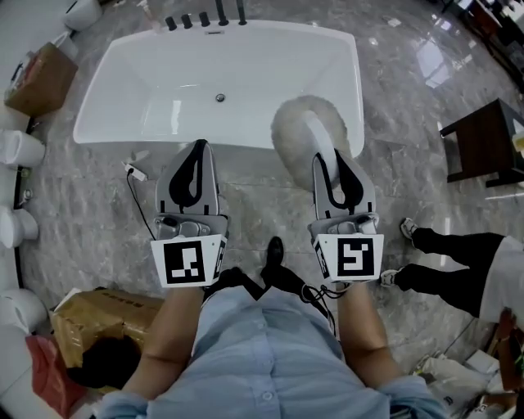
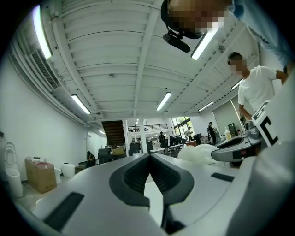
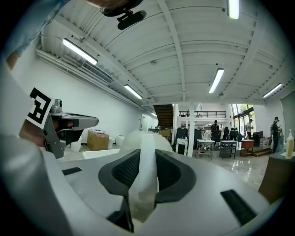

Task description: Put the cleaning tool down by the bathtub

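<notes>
The white bathtub (image 1: 106, 94) lies on a grey marbled floor (image 1: 254, 196), and both tongs point toward its near rim. The right tongs (image 1: 325, 157) are clenched on the cleaning tool (image 1: 296, 123). In the right gripper view its flat white handle stands pinched between the two dark pads, with the round fluffy head just past the tips. From the head view that fluffy head (pale and woolly) overlaps the near rim of the bathtub toward its right corner; whether it touches the rim cannot be told.

The left tongs (image 1: 199, 147) are pressed together with nothing between them, their tips just short of the bathtub's near rim, beside the tool and well apart from it.

A row of dark taps (image 1: 205, 18) stands at the bathtub's far rim and a drain (image 1: 219, 98) sits in its bottom. Left of the bathtub is a cardboard box (image 1: 41, 78); right of it, a dark wooden table (image 1: 483, 143).
</notes>
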Demonstrator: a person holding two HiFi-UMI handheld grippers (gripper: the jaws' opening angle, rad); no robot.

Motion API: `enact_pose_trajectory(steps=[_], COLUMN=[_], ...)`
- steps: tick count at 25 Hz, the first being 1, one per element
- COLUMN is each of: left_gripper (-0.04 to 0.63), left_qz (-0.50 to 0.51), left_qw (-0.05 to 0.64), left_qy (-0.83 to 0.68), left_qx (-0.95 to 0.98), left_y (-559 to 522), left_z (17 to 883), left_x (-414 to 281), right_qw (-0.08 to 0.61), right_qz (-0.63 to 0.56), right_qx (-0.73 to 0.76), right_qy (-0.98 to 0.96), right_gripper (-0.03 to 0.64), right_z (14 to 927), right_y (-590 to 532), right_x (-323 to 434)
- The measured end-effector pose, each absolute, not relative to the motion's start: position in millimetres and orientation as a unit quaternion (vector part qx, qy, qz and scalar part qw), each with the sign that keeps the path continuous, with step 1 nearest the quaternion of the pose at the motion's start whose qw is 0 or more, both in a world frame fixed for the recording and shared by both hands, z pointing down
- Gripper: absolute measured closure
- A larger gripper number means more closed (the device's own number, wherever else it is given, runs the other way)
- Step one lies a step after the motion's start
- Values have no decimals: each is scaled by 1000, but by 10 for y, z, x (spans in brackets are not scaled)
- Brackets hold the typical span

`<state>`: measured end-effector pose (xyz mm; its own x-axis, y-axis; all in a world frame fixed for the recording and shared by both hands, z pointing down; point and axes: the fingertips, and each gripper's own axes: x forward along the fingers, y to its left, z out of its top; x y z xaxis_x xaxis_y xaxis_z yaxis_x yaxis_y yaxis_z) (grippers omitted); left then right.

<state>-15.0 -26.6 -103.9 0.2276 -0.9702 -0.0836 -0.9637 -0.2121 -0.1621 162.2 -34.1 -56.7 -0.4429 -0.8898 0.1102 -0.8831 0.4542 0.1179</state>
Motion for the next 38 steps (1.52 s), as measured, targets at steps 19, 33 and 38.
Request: enact_pose_trajectory(steps=[19,33,38], left_gripper=[580,580,580], left_qz=[-21,-54,-64], left_qw=[32,-12,-20], left_qy=[637,610,598], left_qx=[-770,-790,-798], left_y=[-857,-1061,-1113], left_z=[-409,686,1130], left_x=[-837,-929,-888], right_qw=[130,182,182], right_qz=[4,49,55], right_qx=[487,473,469], right_qy=[-864,-861,-863], right_gripper=[512,512,512], right_z=[55,1186,1599], right_y=[-910,-904,-928], right_x=[960,815,754])
